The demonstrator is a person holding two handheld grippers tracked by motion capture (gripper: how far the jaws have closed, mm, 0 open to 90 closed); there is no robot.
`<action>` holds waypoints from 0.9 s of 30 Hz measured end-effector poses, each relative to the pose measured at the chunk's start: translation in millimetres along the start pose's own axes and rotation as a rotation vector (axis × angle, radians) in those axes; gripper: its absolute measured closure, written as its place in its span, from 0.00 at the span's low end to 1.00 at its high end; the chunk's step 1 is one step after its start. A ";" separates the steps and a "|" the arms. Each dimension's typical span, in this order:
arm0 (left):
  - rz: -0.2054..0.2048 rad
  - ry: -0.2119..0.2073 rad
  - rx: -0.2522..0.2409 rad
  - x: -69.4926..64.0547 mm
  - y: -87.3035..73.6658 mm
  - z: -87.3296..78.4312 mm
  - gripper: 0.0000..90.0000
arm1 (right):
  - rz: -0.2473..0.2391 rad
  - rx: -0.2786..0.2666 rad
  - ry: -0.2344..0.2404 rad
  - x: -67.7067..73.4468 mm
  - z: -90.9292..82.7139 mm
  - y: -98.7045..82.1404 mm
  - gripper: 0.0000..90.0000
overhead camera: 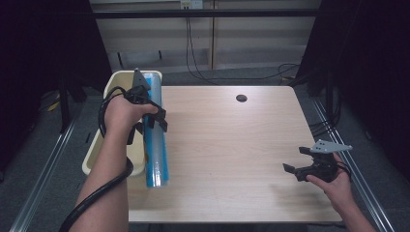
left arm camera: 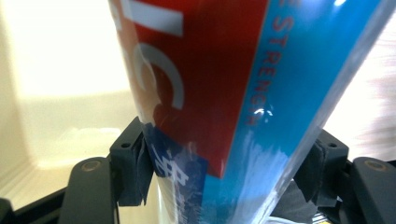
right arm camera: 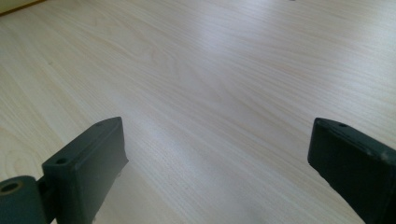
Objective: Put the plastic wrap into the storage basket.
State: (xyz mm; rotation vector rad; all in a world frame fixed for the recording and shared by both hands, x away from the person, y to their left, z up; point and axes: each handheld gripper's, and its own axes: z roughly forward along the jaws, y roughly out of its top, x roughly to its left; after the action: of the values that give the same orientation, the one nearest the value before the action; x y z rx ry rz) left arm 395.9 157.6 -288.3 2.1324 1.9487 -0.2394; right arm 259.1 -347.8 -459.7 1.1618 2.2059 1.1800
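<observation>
The blue box (left arm camera: pixel 280 93) bears red lettering "STRENGTH" and large white letters, partly cut.

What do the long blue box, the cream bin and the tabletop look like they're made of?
Long blue box: likely printed cardboard under glossy film, judging by its sharp highlights.
Cream bin: smooth moulded plastic by its look, with rounded rim and corners.
Table: pale wood-grain surface, probably matte laminate; real wood can't be ruled out.
</observation>
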 end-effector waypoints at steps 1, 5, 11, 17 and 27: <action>-0.016 -0.003 0.007 3.6 0.4 4.4 0.36 | 0.001 0.002 -0.001 0.0 -0.1 -0.1 0.05; 0.000 -0.019 0.015 5.6 -0.6 7.7 0.36 | 0.002 -0.001 -0.007 0.0 0.0 -0.3 0.05; 0.034 -0.033 0.006 -4.2 -3.3 -3.1 0.36 | 0.001 -0.002 -0.005 0.6 1.3 0.6 0.05; 0.045 -0.031 0.010 -11.1 -9.3 -22.9 0.36 | 0.002 -0.009 -0.003 1.2 0.4 1.3 0.05; 0.006 0.054 0.017 12.9 -21.0 -49.5 0.36 | -0.003 -0.011 -0.005 1.0 0.1 2.2 0.05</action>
State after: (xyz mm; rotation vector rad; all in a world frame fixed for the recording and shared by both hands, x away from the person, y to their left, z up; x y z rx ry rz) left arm 374.2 185.8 -246.0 2.1767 1.9760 -0.2003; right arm 259.7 -346.3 -458.0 1.1552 2.1942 1.1858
